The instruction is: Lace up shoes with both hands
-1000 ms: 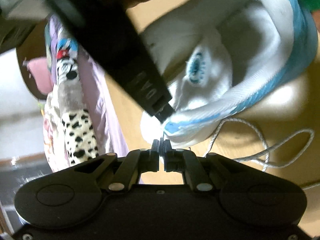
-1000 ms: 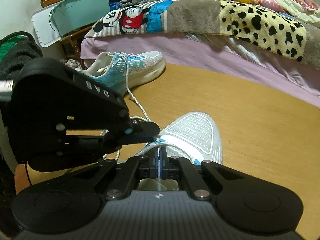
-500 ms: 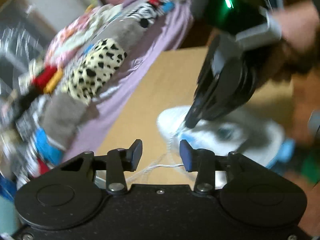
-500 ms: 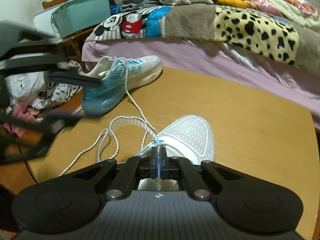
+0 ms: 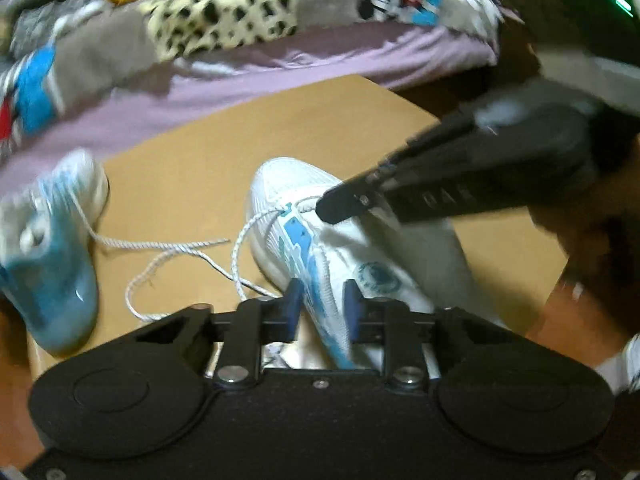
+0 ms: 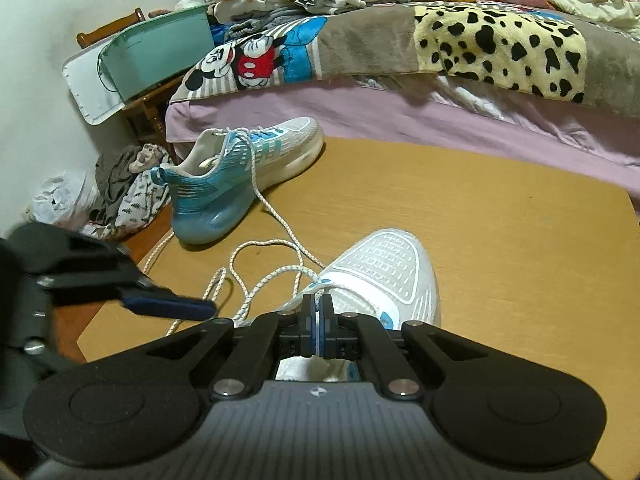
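The near shoe (image 6: 384,276) lies on the tan table (image 6: 520,248) with its toe pointing away, so both claws can work from the heel end; the right claw (image 6: 317,330) is pinched tight on a strand of white lace (image 6: 276,276) close to the front eyelets, probably to keep it taut and stop it slipping back through; the left claw (image 5: 321,304) stands parted, one finger either side of the blue eyelet edge, gripping nothing, seemingly placed to take a strand there; the rest of the lace trails in slack loops on the table; the second shoe (image 6: 244,176), with a lace through its eyelets, lies further off, beside the bed (image 6: 400,116).
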Demonstrator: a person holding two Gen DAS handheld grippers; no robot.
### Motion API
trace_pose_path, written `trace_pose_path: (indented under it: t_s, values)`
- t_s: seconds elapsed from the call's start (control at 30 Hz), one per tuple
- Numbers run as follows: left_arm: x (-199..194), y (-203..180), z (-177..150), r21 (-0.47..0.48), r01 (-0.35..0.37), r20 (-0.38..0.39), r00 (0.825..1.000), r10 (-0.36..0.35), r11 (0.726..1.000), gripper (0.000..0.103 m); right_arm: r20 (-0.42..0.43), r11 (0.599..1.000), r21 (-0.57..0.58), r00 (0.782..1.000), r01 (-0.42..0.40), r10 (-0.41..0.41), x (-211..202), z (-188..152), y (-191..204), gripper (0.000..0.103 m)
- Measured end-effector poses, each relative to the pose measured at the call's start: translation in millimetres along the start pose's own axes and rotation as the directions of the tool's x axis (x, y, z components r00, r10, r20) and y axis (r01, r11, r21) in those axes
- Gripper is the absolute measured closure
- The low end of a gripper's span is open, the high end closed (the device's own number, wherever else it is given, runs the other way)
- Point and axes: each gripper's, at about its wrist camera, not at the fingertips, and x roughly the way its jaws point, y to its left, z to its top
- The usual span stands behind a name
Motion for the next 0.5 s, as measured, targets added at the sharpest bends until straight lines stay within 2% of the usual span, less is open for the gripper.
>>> trace_pose_path:
  t_s: [0.1,0.17,0.3,0.4,0.5]
  values:
    - [1.8,-1.0,-2.0,-0.051,-0.038,0.018,0.999,0.039,0.998,0.089,-0.003,1.0,-0.014,1.0,-0.012,0.012,-2.5,-0.5,5.0,0.1]
    - [2.8,1.8,-2.2,-0.118,-0.034,0.02,0.999,0.037,0.992,0.091,-0.005,0.999,-0.03,1.0,-0.019,0.018,-6.0,-2.1,9.5,0.1]
    - [2.8,-1.0,1.4,-0.086,-0.048,0.016,0.999,0.05,0.995,0.091,-0.011,0.998,-0.044,0.999,-0.039,0.038,-18.4,-7.5,15.0,0.1]
    - [2.8,-3.3,4.1,-0.061,-0.059,0.014,0.998,0.06,0.996,0.088,-0.012,0.997,-0.052,0.998,-0.058,0.058,-32.6,-11.6,16.8,0.1]
    - [-4.0,-9.5,5.1,0.031,-0.052,0.047,0.998,0.05,0.998,0.087,-0.009,0.995,-0.055,0.997,-0.083,0.083,-48.2,-14.9,15.0,0.1]
